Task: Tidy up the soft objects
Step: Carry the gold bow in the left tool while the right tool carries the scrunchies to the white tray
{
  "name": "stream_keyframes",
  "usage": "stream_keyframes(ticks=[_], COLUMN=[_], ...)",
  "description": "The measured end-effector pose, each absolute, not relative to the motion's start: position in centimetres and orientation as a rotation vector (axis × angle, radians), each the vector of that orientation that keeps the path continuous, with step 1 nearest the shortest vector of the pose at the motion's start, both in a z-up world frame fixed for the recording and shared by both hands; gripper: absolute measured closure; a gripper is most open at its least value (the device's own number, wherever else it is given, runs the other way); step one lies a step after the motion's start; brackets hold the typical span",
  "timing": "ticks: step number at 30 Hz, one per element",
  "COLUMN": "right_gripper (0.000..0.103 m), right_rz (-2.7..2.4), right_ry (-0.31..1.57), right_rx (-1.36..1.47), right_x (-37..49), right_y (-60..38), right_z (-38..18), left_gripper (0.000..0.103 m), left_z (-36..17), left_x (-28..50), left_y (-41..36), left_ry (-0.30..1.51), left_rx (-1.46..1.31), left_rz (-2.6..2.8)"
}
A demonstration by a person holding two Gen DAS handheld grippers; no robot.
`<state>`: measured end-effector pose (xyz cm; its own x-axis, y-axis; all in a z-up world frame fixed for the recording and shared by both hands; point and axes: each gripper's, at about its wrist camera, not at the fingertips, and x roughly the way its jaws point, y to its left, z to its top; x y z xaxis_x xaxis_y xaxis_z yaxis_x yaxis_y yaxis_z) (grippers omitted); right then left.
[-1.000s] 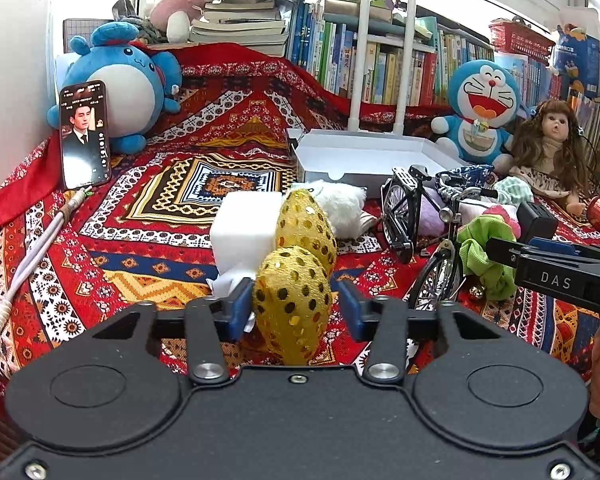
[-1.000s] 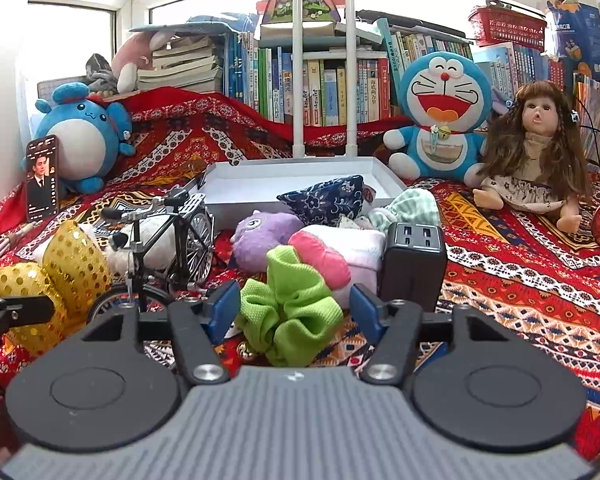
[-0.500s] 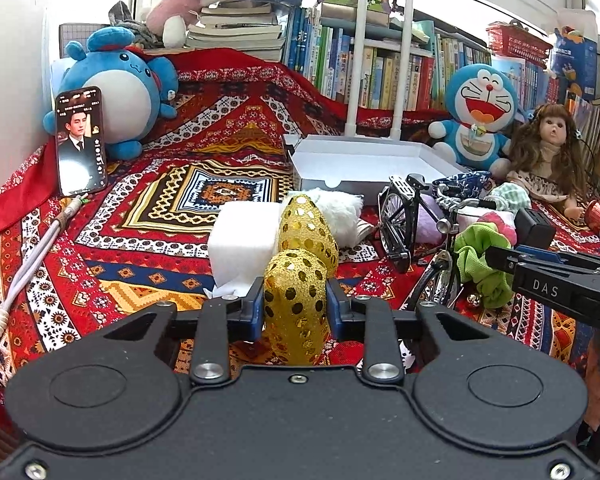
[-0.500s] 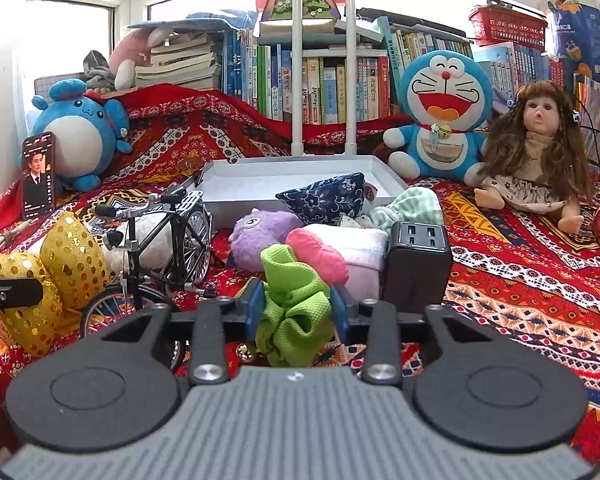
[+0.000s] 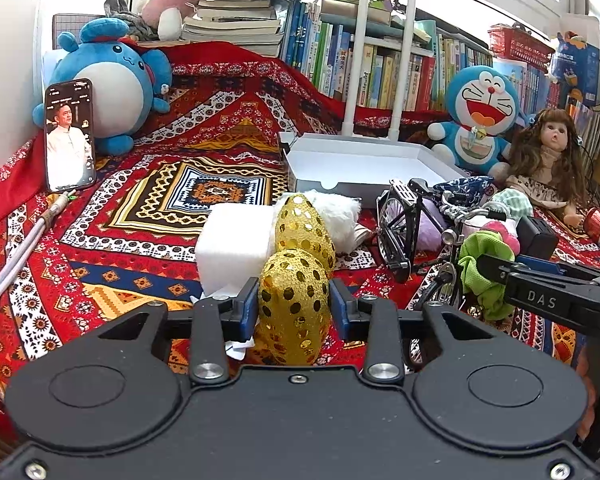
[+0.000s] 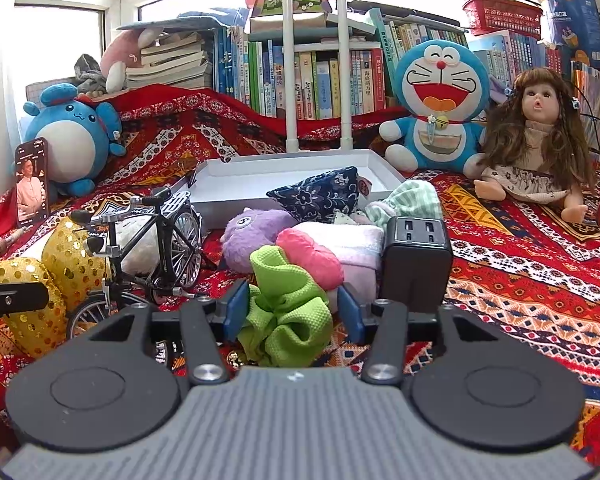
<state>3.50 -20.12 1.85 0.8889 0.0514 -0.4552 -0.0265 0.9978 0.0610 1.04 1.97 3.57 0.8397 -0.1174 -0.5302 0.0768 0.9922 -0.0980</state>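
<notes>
My left gripper is shut on a gold sequined soft toy, whose second lobe stands just behind it; the toy also shows in the right wrist view. My right gripper is shut on a green scrunchie, which also shows in the left wrist view. A white open tray lies behind on the patterned cloth. Near it lie a purple plush, a pink and white soft piece, a blue floral pouch and a green striped cloth.
A black model bicycle stands between the grippers. A black charger block sits right of the scrunchie. A white block, a white plush, a phone, a blue plush, Doraemon and a doll surround the cloth.
Both grippers closed from open: the left onto the gold toy, the right onto the green scrunchie. Since half a second ago both grips look slightly wider.
</notes>
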Motion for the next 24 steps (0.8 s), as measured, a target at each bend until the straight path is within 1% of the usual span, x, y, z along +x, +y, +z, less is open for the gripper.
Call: stream_keyframes(ticks=[4,6,14,15,16,17,19,20,23,24], right_gripper=[0.036,0.035,0.034,0.034,0.034,0.034,0.034,0.043,0.061,0.063], right_rz=[0.038,0.037,0.044,0.045,0.045,0.047,0.054,0.058,0.074,0.073], right_ry=[0.474,0.475,0.478,0.479,0.479,0.481,0.486,0.486,0.489,0.488], right_rx=[0.053,0.055,0.056,0.055,0.055,0.055,0.055,0.054,0.064,0.065], right_x=[3.9,4.1,4.3,4.3,4.4,4.4,4.4,4.4,4.2,4.2], right_y=[-20.2,-20.2,-20.2,-20.2,-20.2,-20.2,-20.2,-20.1,-20.0,-19.9], right_z=[1.7,1.7,1.4,1.3,1.3,1.3,1.3,1.3,1.4,1.4], left_gripper=[0.066,0.063,0.062,0.064,0.068,0.076,0.077,0.078,0.079,0.079], left_z=[3.6,3.6,3.1,3.1,3.0,3.0,3.0,3.1,3.5,3.6], left_x=[1.4,1.5,2.1,2.2,2.2,2.2,2.2,2.2,2.0,2.0], left_y=[2.0,2.0,1.5,1.4,1.3,1.3,1.2,1.2,1.0,1.0], left_ry=[0.559,0.557,0.572,0.571,0.571,0.571,0.569,0.568,0.557,0.553], left_rx=[-0.084,-0.084,-0.076,-0.074,-0.068,-0.059,-0.054,-0.053,-0.045,-0.044], left_rz=[-0.106,-0.111,-0.115,-0.114,-0.11,-0.108,-0.111,-0.113,-0.12,-0.123])
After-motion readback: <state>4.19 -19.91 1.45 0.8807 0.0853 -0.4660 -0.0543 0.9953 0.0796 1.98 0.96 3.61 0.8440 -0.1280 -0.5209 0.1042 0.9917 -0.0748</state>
